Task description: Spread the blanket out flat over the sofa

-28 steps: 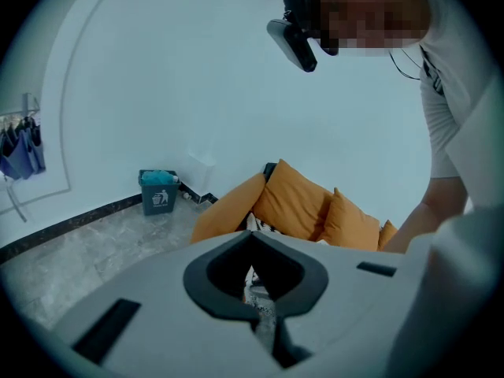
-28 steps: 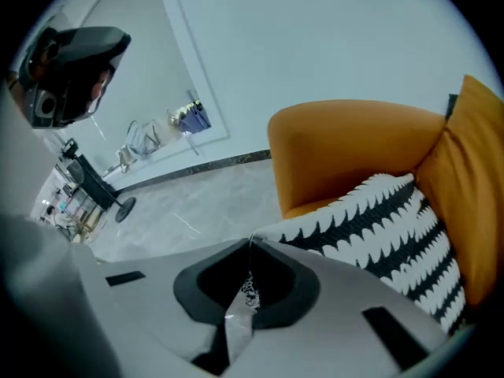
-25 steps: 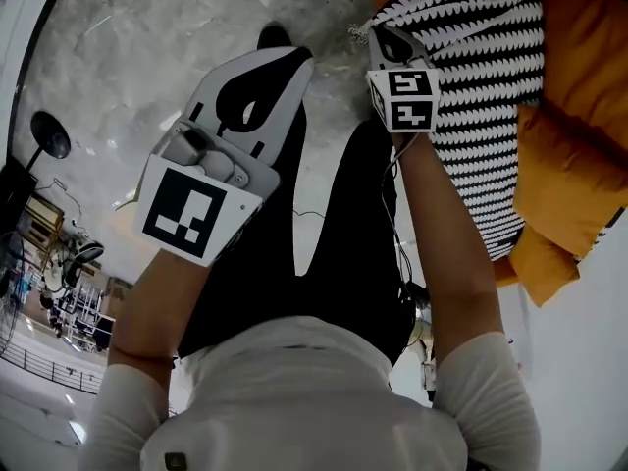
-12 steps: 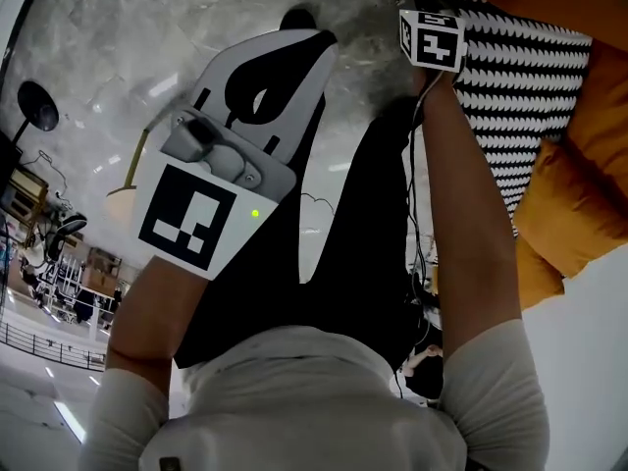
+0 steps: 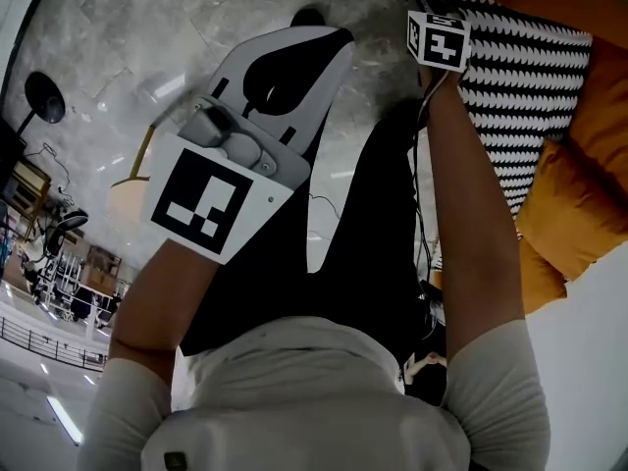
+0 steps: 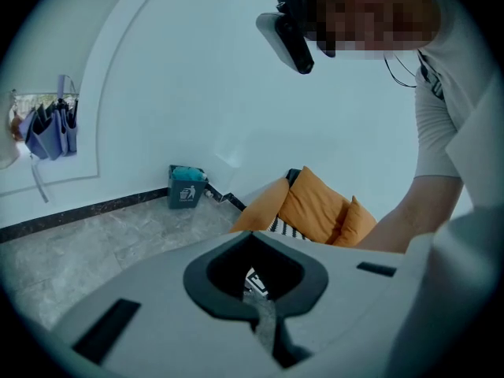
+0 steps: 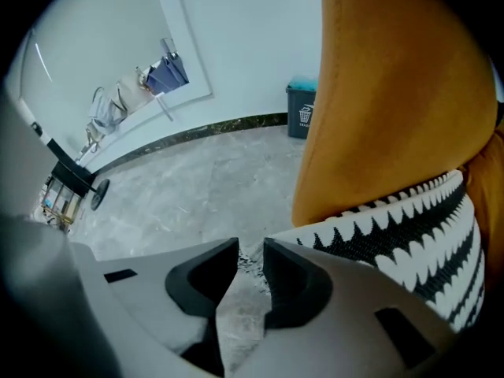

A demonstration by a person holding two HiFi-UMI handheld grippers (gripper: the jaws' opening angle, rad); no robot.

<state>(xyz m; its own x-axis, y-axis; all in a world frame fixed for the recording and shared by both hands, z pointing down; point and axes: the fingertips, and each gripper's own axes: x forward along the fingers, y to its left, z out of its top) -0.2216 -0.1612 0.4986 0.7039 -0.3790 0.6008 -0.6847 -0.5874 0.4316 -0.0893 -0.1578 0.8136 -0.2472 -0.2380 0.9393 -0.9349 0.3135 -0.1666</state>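
The black-and-white zigzag blanket (image 5: 525, 91) lies over the orange sofa (image 5: 579, 214) at the right of the head view. My right gripper (image 5: 428, 8) is at the blanket's near corner, its jaws mostly hidden behind its marker cube. In the right gripper view the right gripper (image 7: 250, 246) has its jaws nearly together, with the blanket's (image 7: 409, 235) fringed edge in the narrow gap. An orange cushion (image 7: 394, 93) rises just behind. My left gripper (image 5: 329, 35) hangs over the floor in front of the person's legs, shut with nothing in it; in its own view the left gripper (image 6: 253, 242) points at the sofa (image 6: 315, 207).
Grey marble floor (image 5: 147, 37) stretches left of the sofa. A blue-green bin (image 6: 186, 186) stands by the white wall, also the bin (image 7: 301, 110) in the right gripper view. A black round stand base (image 5: 47, 96) sits at far left. Bags hang on the wall (image 6: 51, 124).
The right gripper has gone away from the person and to the right, staying at the blanket's corner. The left gripper has shifted slightly the same way, still shut.
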